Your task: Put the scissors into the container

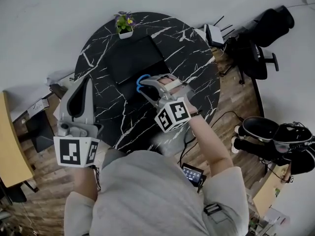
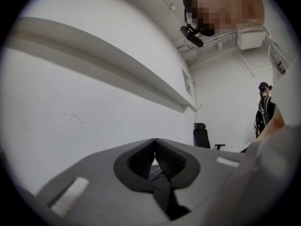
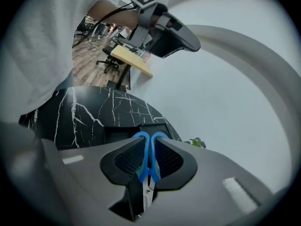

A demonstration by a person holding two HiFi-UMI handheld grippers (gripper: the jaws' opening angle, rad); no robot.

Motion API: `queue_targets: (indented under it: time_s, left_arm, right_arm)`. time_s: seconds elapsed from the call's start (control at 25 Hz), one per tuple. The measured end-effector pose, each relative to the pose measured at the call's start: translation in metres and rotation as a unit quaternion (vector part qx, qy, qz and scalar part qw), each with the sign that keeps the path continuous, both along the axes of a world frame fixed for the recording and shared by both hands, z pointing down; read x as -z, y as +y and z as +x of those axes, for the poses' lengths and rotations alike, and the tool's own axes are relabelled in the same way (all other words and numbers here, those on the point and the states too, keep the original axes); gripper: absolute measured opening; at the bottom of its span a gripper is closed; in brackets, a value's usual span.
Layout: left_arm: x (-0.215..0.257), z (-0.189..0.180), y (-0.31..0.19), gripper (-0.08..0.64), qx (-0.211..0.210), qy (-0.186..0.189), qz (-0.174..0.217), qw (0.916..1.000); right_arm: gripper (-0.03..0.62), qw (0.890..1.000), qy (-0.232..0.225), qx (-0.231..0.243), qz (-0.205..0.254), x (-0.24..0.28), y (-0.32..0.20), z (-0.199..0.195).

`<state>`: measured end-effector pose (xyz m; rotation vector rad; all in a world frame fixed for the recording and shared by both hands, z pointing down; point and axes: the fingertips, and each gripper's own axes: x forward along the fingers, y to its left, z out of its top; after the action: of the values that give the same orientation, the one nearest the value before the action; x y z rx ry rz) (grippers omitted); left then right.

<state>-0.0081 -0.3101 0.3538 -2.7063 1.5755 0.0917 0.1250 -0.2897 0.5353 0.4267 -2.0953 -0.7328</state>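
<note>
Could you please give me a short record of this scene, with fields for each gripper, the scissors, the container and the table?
Right gripper: shut on the scissors, blue handles between its jaws
Left gripper: jaws together, nothing between them, tilted up toward the wall
Scissors: held at the container's near edge, not yet inside
Container: black, shallow, lying on the table
Table: round, black with white veins
Potted plant: at the table's far edge, beyond the container

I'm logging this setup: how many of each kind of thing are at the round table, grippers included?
grippers: 2, the left gripper and the right gripper
blue-handled scissors: 1, between the right gripper's fingers
black container: 1
potted plant: 1
Total: 5
</note>
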Motion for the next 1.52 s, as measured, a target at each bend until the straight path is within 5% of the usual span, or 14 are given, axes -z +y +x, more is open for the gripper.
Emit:
queue_targets:
  time_s: [0.92, 1.52]
  left_arm:
    - [-0.024, -0.029, 0.006, 0.058, 0.050, -0.007, -0.031, 0.9983]
    - [-0.028, -0.043, 0.008, 0.059, 0.064, -0.009, -0.037, 0.9972]
  right_arm:
    - [0.074, 0.977, 0.158, 0.088, -0.110, -0.119, -0.012, -0.014]
    - [0.075, 0.966, 0.210, 0.077, -0.133, -0.150, -0.016, -0.009]
